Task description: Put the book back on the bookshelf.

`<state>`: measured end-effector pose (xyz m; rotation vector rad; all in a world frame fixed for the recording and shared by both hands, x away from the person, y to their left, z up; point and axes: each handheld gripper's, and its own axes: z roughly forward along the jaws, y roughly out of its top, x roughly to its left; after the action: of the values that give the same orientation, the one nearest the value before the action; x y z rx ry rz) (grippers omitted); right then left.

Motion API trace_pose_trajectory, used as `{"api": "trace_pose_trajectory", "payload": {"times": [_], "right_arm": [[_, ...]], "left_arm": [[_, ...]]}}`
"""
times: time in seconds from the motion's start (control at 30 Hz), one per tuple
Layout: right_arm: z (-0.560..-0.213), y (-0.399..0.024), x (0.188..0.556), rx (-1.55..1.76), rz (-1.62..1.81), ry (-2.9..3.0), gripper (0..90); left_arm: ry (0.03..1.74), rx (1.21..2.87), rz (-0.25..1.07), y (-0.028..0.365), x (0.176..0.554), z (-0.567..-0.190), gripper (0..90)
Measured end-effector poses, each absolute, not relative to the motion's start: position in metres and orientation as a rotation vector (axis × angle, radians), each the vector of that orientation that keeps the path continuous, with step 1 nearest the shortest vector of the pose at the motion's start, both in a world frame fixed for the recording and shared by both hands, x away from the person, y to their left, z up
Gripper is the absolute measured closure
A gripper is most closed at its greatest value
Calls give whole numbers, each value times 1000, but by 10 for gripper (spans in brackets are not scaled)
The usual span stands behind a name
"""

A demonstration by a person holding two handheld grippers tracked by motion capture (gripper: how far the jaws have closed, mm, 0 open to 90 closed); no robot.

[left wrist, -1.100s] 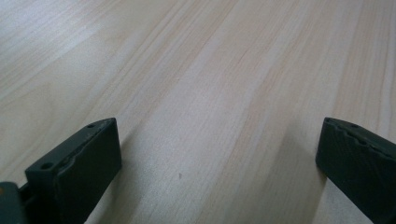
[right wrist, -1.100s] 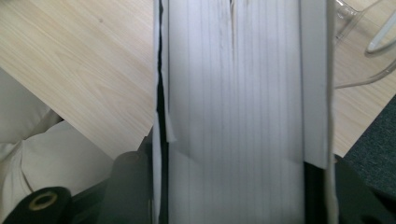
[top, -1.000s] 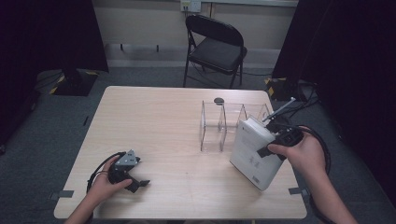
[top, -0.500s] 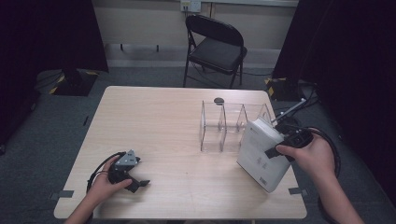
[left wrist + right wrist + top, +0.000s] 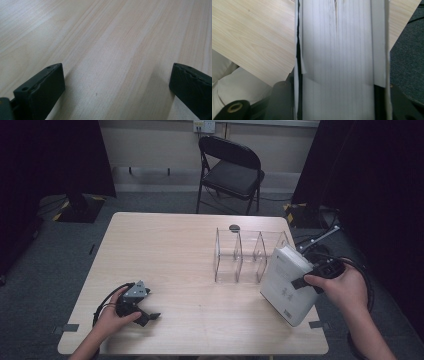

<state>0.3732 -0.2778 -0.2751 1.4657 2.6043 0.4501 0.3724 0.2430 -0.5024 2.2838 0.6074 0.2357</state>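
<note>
1. nearest the person, the left tool (image 5: 145, 312) rested on the tabletop (image 5: 175, 250), well apart from the clear divider rack (image 5: 240, 255) and on the person's side of it; in the left gripper view its two black jaws stood wide apart with only bare wood between them.
2. the left hand (image 5: 112, 317) lay over that tool's body, and its cable looped on the tabletop just beside it.
3. just beside the rack, at its right end and towards the person, the right tool (image 5: 310, 280) was clamped on a thick white book (image 5: 287, 282).
4. the book was tilted, its upper corner near the rack's right end and its lower corner by the tabletop's right edge; whether it touched the rack i could not tell.
5. in the right gripper view the book's page edges (image 5: 342, 57) ran straight up between the two jaws, which pressed on its covers.
6. a small dark disc (image 5: 234, 227) lay on the tabletop just behind the rack.
7. beyond the rack, off the far edge, stood a black folding chair (image 5: 230, 172).
</note>
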Motion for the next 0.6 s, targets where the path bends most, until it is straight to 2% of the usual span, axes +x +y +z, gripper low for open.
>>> {"api": "trace_pose_trajectory", "payload": {"times": [0.6], "right_arm": [[-283,-292,377,1588,409,2560,522]], "left_arm": [[610,2282,236,243,372,-503,0]]}}
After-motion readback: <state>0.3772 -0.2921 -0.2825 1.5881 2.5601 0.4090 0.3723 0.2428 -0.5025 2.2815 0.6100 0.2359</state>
